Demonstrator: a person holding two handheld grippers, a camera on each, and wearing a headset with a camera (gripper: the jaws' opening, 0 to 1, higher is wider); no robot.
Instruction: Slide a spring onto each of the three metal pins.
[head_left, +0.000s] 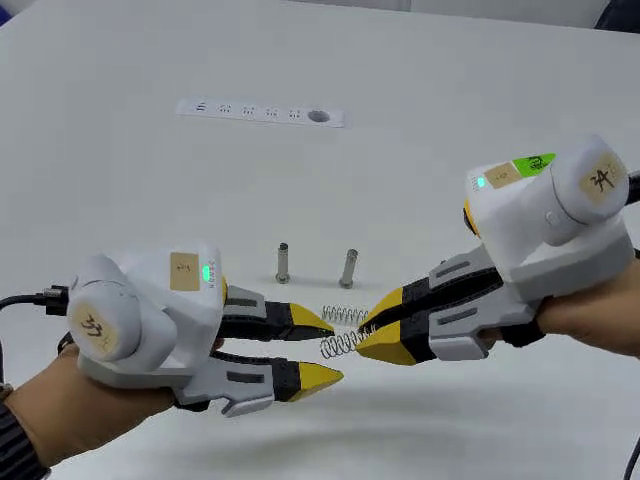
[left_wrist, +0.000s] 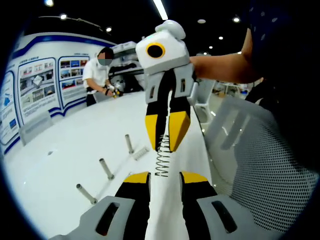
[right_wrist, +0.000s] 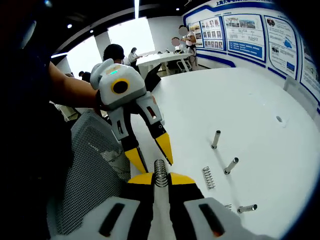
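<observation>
Step in hand, probably the first pin: right gripper (head_left: 368, 328) clenched on a spring (head_left: 340, 346) jutting toward the released left gripper (left_wrist: 165, 177); next, align it over a bare pin (head_left: 283, 262) just beyond.

Right gripper (head_left: 374, 330) grips spring (head_left: 340, 346); left gripper (head_left: 335, 351) jaws apart

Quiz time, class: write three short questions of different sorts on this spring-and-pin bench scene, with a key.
1. True or false: the left claw is shut on a spring.
2. How many metal pins show in the left gripper view? A one, B three, C five.
3. Fill in: the right claw grips a ____.
Key: 1 false; 2 B; 3 spring.
</observation>
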